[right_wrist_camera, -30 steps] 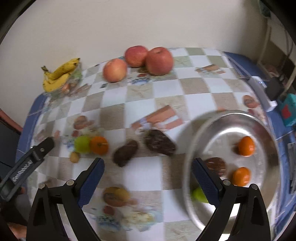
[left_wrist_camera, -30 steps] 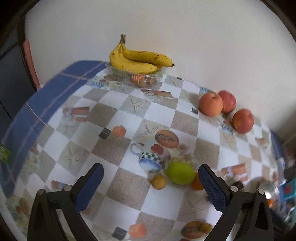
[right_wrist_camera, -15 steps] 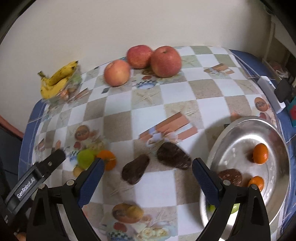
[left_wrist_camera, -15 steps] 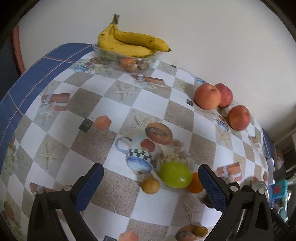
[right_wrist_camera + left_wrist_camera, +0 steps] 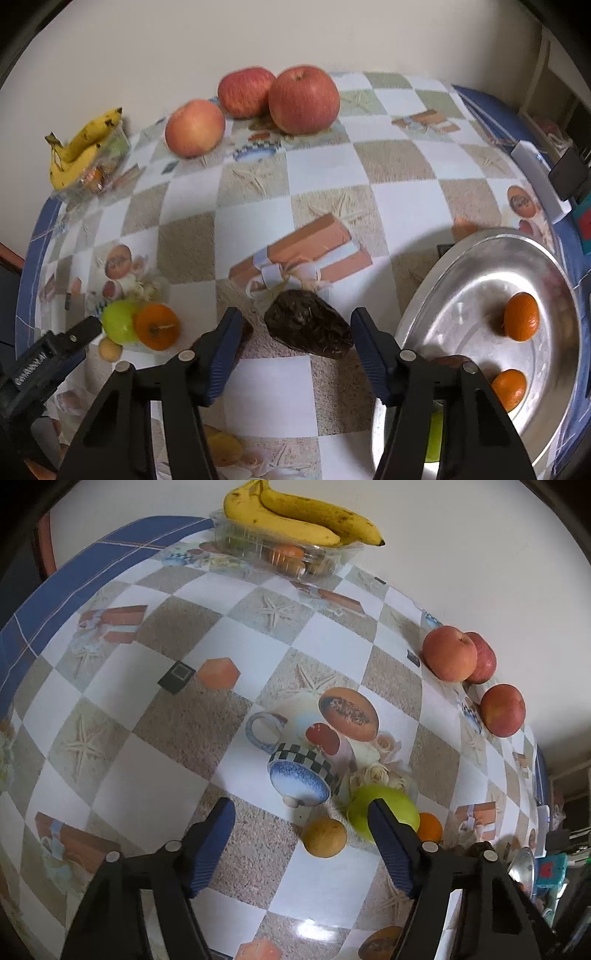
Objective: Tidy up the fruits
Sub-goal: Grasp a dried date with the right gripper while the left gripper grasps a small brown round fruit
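In the left wrist view a small tan round fruit [image 5: 325,837] lies on the tablecloth between the fingers of my left gripper [image 5: 299,806]. The jaws are closing and neither pad touches it. A green fruit [image 5: 399,806] and an orange [image 5: 430,827] sit just behind the right finger. In the right wrist view a dark brown wrinkled fruit [image 5: 306,328] lies between the fingers of my right gripper [image 5: 297,314]. These jaws are closing too, with small gaps at both pads. A second dark fruit [image 5: 246,332] is mostly hidden behind the left finger.
A silver tray [image 5: 461,258] at the right holds two oranges [image 5: 521,315], a green fruit and a brown one. Three apples [image 5: 303,99] stand by the wall. Bananas [image 5: 295,517] lie on a clear plastic box [image 5: 332,555] at the far corner. A white box [image 5: 535,177] lies beyond the tray.
Both grippers have come down closer to the table and their jaws have narrowed. The right one moved left from the tray to the dark fruit. The left one now frames the small tan fruit.
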Demonstrator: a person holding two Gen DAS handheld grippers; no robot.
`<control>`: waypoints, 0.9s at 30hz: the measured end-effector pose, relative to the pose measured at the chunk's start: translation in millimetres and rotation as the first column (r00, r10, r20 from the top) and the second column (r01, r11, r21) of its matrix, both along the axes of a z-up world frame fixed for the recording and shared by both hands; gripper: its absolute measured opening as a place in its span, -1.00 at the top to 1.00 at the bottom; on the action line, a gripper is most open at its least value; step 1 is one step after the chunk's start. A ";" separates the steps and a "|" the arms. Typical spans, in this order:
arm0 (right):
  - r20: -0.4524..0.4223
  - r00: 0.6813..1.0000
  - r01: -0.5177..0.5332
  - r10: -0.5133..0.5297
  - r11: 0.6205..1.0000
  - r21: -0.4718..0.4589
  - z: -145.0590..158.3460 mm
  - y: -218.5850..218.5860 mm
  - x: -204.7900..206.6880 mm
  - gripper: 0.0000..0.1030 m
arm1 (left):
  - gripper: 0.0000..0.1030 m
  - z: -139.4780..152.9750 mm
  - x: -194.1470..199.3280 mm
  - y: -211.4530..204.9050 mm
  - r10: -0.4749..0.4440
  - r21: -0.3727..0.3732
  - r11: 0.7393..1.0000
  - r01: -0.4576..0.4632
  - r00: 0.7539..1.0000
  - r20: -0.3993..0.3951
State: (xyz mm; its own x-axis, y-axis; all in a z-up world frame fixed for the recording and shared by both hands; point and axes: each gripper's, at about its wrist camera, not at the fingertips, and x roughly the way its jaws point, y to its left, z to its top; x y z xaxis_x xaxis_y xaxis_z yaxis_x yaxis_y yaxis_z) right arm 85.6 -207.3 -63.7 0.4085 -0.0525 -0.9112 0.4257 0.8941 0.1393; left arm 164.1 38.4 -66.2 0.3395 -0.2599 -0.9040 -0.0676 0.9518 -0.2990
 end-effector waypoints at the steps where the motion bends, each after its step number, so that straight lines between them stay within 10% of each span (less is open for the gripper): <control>1: -0.007 1.000 -0.001 0.001 1.000 0.000 -3.5 -0.2 -0.1 -0.21 | -0.47 -0.6 -0.9 0.9 0.008 -0.003 1.000 -0.008 1.000 -0.005; 7: -0.016 1.000 -0.006 0.006 1.000 -0.020 -10.6 0.3 -0.1 -0.08 | -0.42 -0.6 -3.3 2.2 0.018 -0.013 1.000 -0.019 0.999 -0.026; 12: -0.033 0.999 0.010 -0.010 1.000 -0.010 -17.8 -2.3 -3.8 0.42 | -0.26 -0.6 -4.8 4.0 0.026 -0.027 0.999 -0.027 0.999 -0.043; 27: -0.017 0.999 0.034 -0.033 0.999 0.042 -14.2 -6.5 -10.0 0.52 | 0.23 -3.6 -8.0 5.4 0.027 -0.080 0.996 -0.032 0.997 -0.067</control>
